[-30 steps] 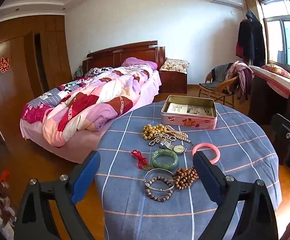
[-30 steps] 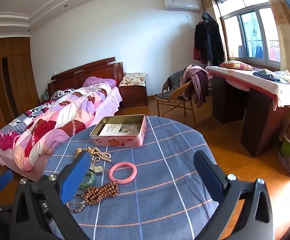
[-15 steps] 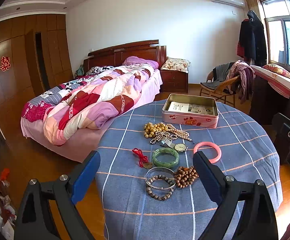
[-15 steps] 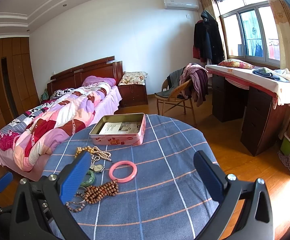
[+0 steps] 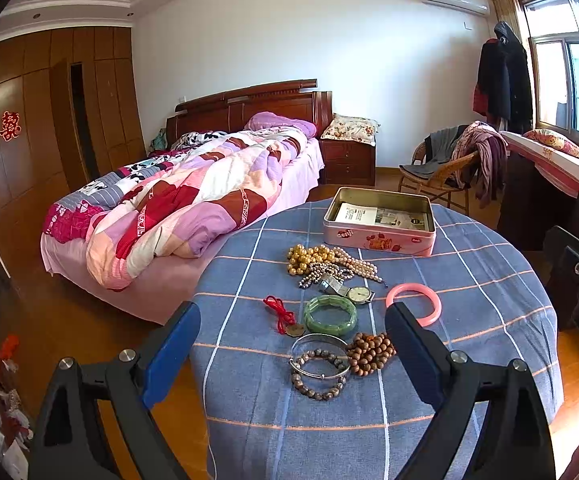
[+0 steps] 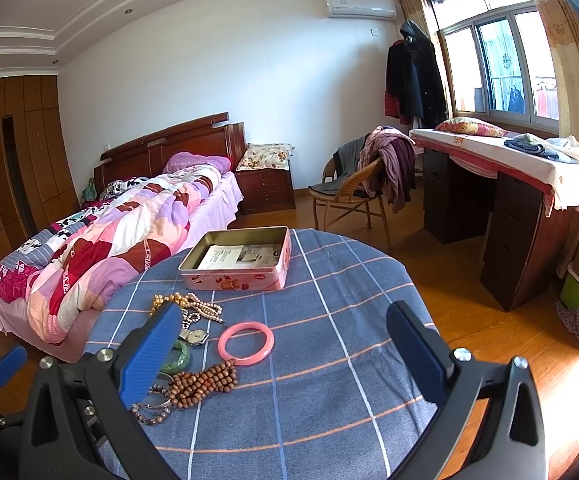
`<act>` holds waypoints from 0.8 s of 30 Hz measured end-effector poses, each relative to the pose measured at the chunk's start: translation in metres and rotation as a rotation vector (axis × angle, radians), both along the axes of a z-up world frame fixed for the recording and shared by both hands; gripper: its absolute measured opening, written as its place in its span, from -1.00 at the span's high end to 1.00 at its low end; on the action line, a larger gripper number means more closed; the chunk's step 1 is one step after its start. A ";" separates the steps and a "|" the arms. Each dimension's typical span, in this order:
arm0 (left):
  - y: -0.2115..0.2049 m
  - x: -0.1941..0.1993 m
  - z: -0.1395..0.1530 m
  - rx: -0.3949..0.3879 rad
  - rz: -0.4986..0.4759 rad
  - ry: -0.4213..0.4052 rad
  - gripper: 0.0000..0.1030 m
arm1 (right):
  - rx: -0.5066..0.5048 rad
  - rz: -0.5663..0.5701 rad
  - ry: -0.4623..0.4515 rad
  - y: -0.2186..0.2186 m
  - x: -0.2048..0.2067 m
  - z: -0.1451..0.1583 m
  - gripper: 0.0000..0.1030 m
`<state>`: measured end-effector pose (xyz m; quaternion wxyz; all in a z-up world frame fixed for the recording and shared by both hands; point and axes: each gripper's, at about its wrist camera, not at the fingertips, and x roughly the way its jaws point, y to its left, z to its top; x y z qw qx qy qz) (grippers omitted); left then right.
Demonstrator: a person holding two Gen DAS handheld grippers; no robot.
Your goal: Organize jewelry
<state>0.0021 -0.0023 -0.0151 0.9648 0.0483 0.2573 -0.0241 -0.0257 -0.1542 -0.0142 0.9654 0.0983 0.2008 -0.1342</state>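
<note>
While both tools are held above the near edge, the round worktop, covered by a blue checked cloth, is seen to carry all the jewelry. An open pink tin with a printed sheet inside is placed at 12 o'clock on the worktop. The left tool is spread wide and holds nothing; the right tool is likewise spread and empty. Below the tin, a heap of pearl and gold bead necklaces is laid, with a wristwatch touching it at 5 o'clock. A pink bangle is found at 3 o'clock of the watch, a green bangle at 7 o'clock. Nearest the tools, wooden beads, a silver bangle overlapping a dark bead bracelet, and a red cord are set.
</note>
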 end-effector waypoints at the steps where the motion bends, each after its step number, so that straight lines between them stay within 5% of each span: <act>1: 0.000 0.000 0.000 0.000 0.000 0.000 -0.81 | 0.000 0.000 0.000 0.000 0.000 -0.001 -1.00; 24: 0.000 0.002 0.001 0.000 0.002 -0.002 -0.81 | -0.001 0.000 0.002 0.001 0.000 0.000 -1.00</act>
